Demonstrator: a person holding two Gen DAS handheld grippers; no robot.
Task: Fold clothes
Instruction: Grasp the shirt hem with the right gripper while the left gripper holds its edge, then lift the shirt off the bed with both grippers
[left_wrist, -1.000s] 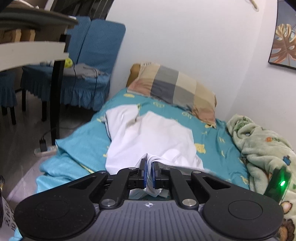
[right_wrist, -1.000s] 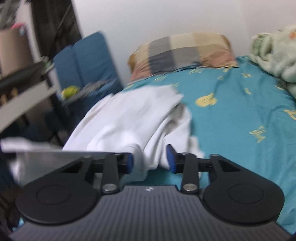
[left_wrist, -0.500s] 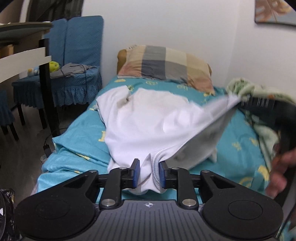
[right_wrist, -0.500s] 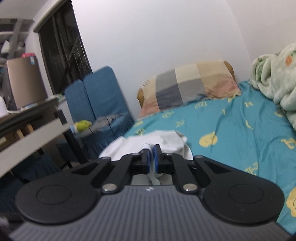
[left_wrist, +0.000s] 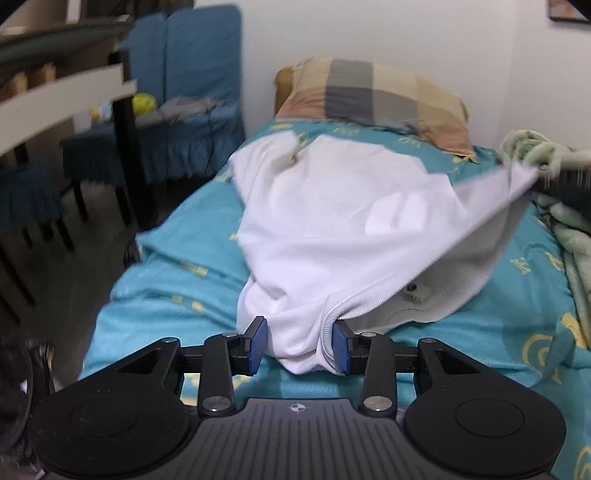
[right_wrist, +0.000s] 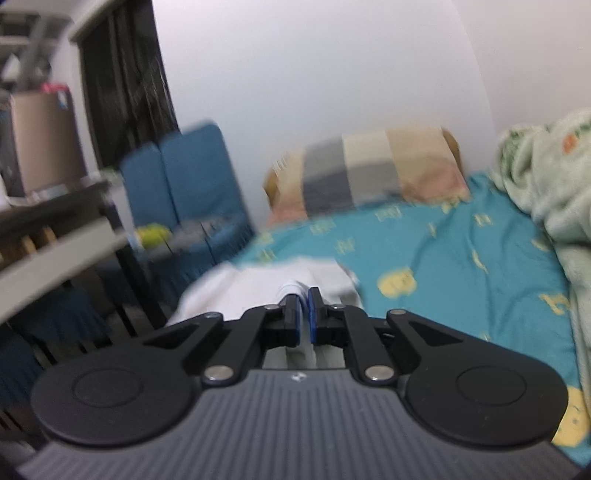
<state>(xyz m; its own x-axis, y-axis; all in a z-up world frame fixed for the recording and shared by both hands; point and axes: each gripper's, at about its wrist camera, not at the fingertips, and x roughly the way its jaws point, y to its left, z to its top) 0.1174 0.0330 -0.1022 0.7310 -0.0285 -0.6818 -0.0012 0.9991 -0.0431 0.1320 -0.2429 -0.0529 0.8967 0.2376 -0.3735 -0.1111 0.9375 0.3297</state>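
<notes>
Two grippers: left gripper (left_wrist: 299, 349) parted around white garment (left_wrist: 332, 221) near bed (left_wrist: 177, 266) foot edge; right gripper (right_wrist: 303, 314) pinching garment hem.

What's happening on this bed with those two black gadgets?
A person is folding a white shirt on the bed, using a handheld gripper in each hand. The right gripper is clamped on one edge of the shirt, lifting it off the sheet. The left gripper has its jaws open around the ribbed collar end, not pinching it.
</notes>
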